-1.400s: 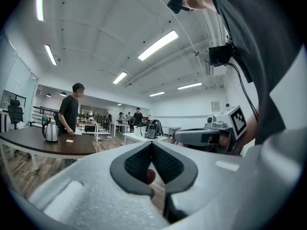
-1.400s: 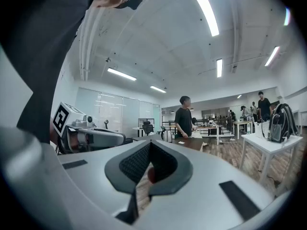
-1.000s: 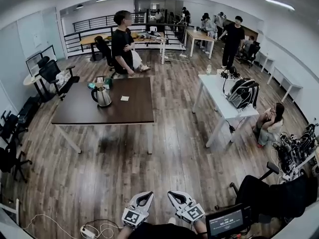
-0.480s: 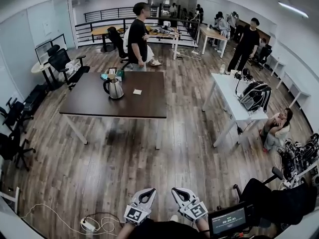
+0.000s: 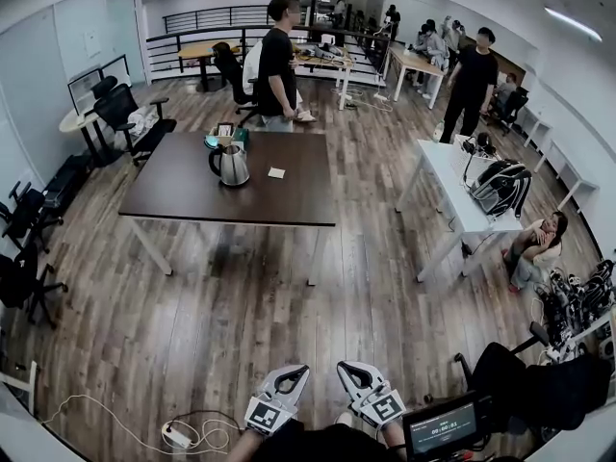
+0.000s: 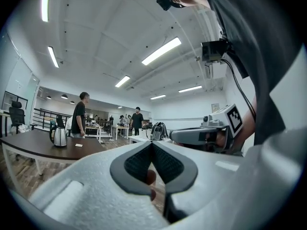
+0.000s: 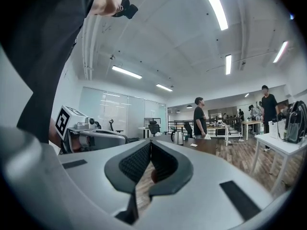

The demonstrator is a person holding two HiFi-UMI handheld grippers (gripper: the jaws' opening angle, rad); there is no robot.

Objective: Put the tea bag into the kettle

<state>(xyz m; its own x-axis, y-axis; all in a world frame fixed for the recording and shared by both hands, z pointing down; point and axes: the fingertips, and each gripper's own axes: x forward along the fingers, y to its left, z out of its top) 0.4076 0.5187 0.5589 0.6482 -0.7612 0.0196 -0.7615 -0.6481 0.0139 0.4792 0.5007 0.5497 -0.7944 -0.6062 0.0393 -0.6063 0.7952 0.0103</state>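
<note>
While the far table (image 5: 192,198) bearing the kettle (image 5: 231,165) and tea bag (image 5: 276,172) had drawn nearer, it lay beyond reach; left gripper (image 5: 288,379) and right gripper (image 5: 350,376) were pressed together, empty.

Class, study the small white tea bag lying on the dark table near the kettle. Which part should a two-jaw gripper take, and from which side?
The tea bag lies flat on the table, apart from the kettle. Probably best pinched across one edge from above, on the side away from the kettle. Any string or tag is too small to see.
</note>
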